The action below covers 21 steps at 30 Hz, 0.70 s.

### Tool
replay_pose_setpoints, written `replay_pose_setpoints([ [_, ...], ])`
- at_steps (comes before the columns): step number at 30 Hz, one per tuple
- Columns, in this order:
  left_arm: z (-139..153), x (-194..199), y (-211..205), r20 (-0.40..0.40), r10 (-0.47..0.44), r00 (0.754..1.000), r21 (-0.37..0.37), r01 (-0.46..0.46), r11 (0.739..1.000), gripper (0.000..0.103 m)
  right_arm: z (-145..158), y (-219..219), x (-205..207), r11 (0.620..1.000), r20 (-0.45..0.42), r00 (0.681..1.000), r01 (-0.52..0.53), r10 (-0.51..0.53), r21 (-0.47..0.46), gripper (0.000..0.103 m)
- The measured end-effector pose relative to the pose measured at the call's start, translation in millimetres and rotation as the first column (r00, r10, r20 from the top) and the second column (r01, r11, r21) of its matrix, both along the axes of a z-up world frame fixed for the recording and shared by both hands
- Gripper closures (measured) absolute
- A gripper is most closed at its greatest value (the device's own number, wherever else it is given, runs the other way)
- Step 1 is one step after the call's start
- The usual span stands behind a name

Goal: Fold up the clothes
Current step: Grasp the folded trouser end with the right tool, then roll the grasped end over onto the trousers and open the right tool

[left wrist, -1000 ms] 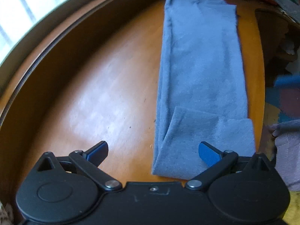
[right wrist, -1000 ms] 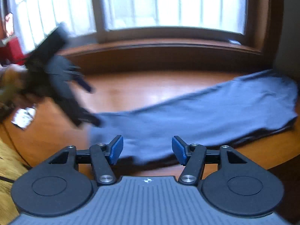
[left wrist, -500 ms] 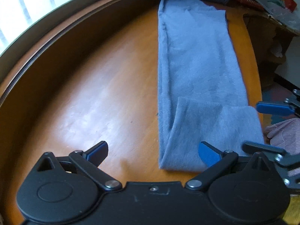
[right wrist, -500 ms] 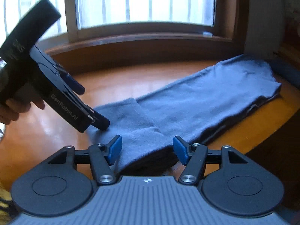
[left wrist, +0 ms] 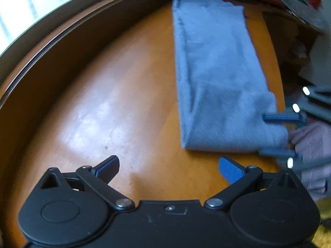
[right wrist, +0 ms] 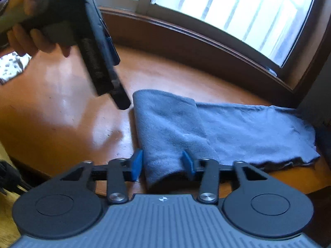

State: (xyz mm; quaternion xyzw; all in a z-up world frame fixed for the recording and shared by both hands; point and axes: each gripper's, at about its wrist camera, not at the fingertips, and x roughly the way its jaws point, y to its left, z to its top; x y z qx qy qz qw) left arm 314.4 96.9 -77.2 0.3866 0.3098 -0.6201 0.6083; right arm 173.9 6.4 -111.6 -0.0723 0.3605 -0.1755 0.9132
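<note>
A blue-grey garment (left wrist: pixel 217 72) lies as a long folded strip on the orange wooden table (left wrist: pixel 107 107), its near end doubled back on itself (right wrist: pixel 165 119). My right gripper (right wrist: pixel 162 163) straddles the near corner of that doubled end at the table's front edge. Its jaws are closing, with the cloth between the blue pads (right wrist: pixel 137 163) but not pinched. In the left wrist view the right gripper (left wrist: pixel 279 134) comes in from the right around the same corner. My left gripper (left wrist: pixel 169 166) hangs open over bare wood left of the garment, holding nothing. A hand (right wrist: pixel 31 35) holds it (right wrist: pixel 118 76).
A dark wooden sill (right wrist: pixel 206 47) and window curve around the table's far side. A pinkish cloth (left wrist: pixel 314 155) lies off the front edge near the right gripper. A patterned cloth (right wrist: pixel 10 68) sits at the far left, and clutter (left wrist: pixel 300 4) lies beyond the garment's far end.
The right gripper has come down to the garment's doubled end and narrowed around its corner. The left gripper has drawn away from the cloth, leftwards over bare table.
</note>
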Motion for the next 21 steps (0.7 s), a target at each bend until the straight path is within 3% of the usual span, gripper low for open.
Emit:
replay_pose_setpoints([
  [6,-9,-22,-16,-0.034,-0.065,0.997,-0.012,0.065,0.998,0.000,22,-38,-17,0.976,0.109,0.993,0.023,-0.047,0.217,0.067],
  [8,-9,-28,-25,-0.053,-0.064,0.997,-0.016,0.064,0.998,0.000,25,-43,-18,0.971,0.097,0.995,0.011,-0.036,0.241,0.064],
  [9,-9,-30,-29,-0.059,-0.060,0.996,-0.015,0.060,0.998,0.000,26,-43,-18,0.969,0.083,0.996,0.004,-0.025,0.246,0.058],
  [10,-8,-32,-31,-0.060,-0.060,0.996,-0.018,0.059,0.998,0.000,29,-41,-21,0.973,0.078,0.997,0.009,-0.028,0.231,0.055],
  [12,-4,-34,-34,-0.057,-0.065,0.996,-0.030,0.063,0.998,0.000,35,-32,-35,0.986,0.101,0.994,0.017,-0.034,0.164,0.025],
  [13,-3,-33,-34,-0.059,-0.064,0.996,-0.034,0.062,0.997,0.000,36,-28,-42,0.992,0.114,0.993,0.021,-0.035,0.125,0.020],
  [17,2,-29,-36,-0.085,-0.049,0.995,-0.035,0.046,0.998,0.000,20,-20,-55,0.998,0.053,0.997,0.055,-0.054,-0.010,0.019],
  [21,8,-30,-40,-0.088,-0.031,0.996,-0.038,0.028,0.999,0.000,0,-19,-40,0.992,0.100,0.993,0.074,-0.063,-0.103,0.019],
])
